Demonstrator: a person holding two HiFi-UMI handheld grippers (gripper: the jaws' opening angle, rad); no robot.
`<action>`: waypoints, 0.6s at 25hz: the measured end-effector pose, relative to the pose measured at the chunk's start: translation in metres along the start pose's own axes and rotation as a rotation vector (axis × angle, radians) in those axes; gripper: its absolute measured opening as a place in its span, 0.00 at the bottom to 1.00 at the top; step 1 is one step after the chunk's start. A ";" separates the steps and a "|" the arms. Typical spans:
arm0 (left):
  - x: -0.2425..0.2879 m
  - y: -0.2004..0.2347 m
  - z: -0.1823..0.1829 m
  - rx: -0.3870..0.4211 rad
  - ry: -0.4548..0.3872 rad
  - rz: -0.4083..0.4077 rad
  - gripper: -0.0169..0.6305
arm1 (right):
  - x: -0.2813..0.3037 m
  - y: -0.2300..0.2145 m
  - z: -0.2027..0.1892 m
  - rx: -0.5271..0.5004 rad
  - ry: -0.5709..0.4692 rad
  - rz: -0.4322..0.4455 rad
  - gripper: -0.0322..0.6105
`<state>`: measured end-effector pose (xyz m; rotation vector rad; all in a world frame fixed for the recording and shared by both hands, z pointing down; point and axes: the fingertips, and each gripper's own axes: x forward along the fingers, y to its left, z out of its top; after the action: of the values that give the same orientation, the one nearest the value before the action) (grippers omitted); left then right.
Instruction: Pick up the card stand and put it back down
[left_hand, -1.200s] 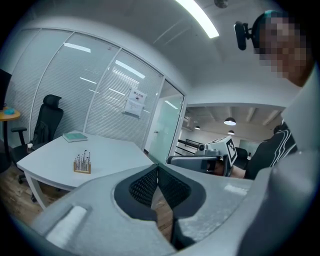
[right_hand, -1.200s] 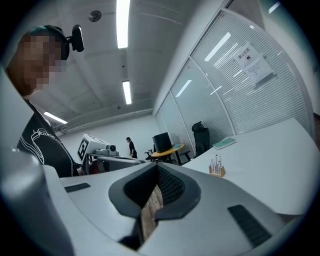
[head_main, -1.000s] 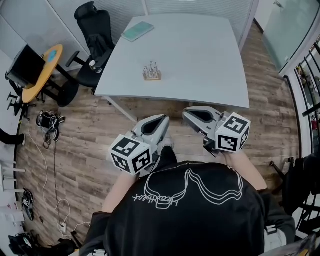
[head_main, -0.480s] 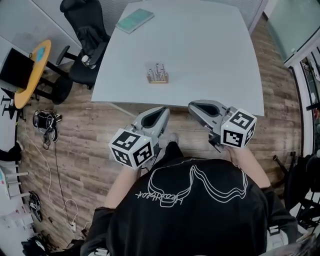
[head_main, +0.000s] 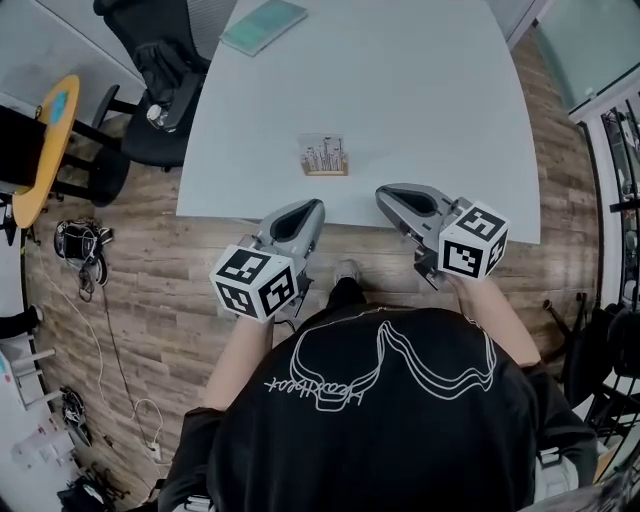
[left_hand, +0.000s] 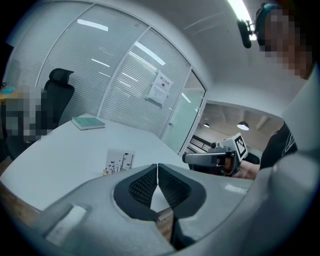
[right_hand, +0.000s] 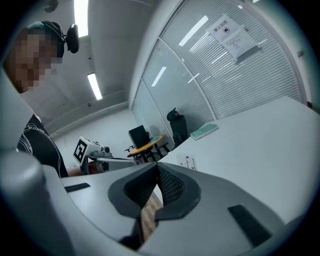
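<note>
Edges closer to the table now, left gripper and right gripper pinched closed, empty, short of the card stand by the near edge; looks light, tippy, grab its wooden base.

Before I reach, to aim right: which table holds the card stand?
The large white table, straight ahead; the card stand sits near its front edge. The round yellow table stands off left.

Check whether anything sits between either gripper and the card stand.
Nothing visible. The card stand stands alone near the near edge of the table; only bare surface lies between it and the left gripper and right gripper, both shut, empty. The teal book lies far off.
</note>
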<state>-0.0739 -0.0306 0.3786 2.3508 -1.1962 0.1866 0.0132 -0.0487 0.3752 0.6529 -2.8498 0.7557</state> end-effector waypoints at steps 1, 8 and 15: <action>0.003 0.008 0.000 -0.002 0.007 0.004 0.05 | 0.005 -0.005 0.000 0.003 0.002 -0.006 0.06; 0.028 0.066 -0.008 -0.032 0.060 0.031 0.05 | 0.043 -0.047 -0.008 -0.011 0.047 -0.067 0.06; 0.049 0.107 -0.026 -0.040 0.131 0.057 0.05 | 0.068 -0.081 -0.028 -0.004 0.108 -0.106 0.10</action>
<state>-0.1260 -0.1069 0.4563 2.2349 -1.1932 0.3273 -0.0118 -0.1235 0.4508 0.7325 -2.6951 0.7441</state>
